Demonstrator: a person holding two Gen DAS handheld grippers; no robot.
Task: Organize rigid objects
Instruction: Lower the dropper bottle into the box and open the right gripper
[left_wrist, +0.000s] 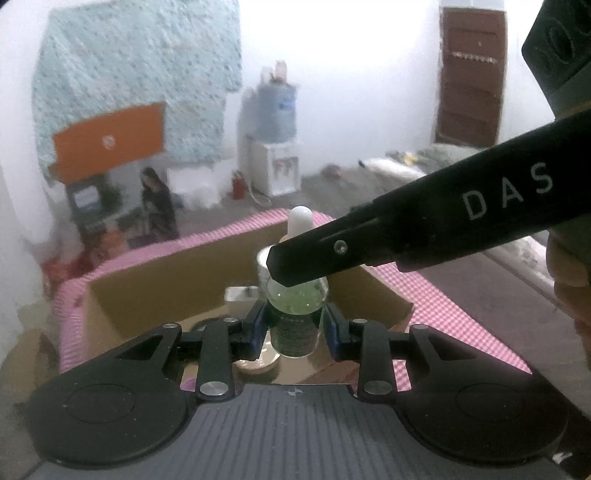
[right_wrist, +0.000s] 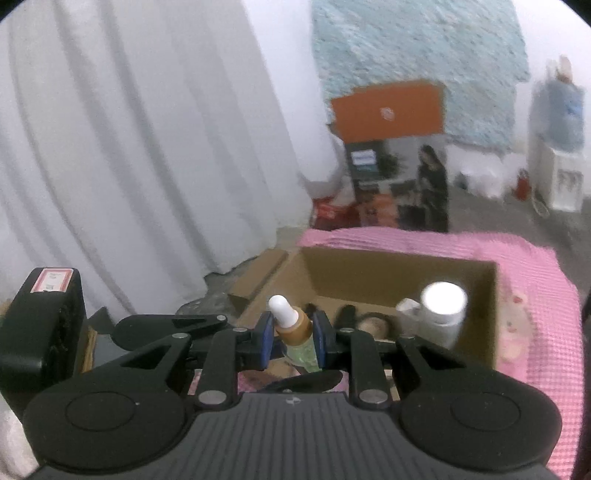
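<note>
A clear dropper bottle (left_wrist: 295, 317) with green liquid, a dark label and a white bulb stands between the fingers of my left gripper (left_wrist: 294, 325), over an open cardboard box (left_wrist: 147, 291). The left jaws stand a little wider than the bottle's body, with gaps on both sides. My right gripper (right_wrist: 293, 334) is shut on the same bottle (right_wrist: 295, 328) at its tan collar, below the white bulb. In the left wrist view the right gripper's finger (left_wrist: 332, 254) crosses in front of the bottle's neck.
The box sits on a pink checked cloth (right_wrist: 535, 295). Inside it are a white cylindrical container (right_wrist: 443, 314), a small white cup (right_wrist: 408, 308), a round lid (right_wrist: 373, 325) and a dark item. A loose cardboard flap (right_wrist: 258, 277) lies at the left. White curtains hang left.
</note>
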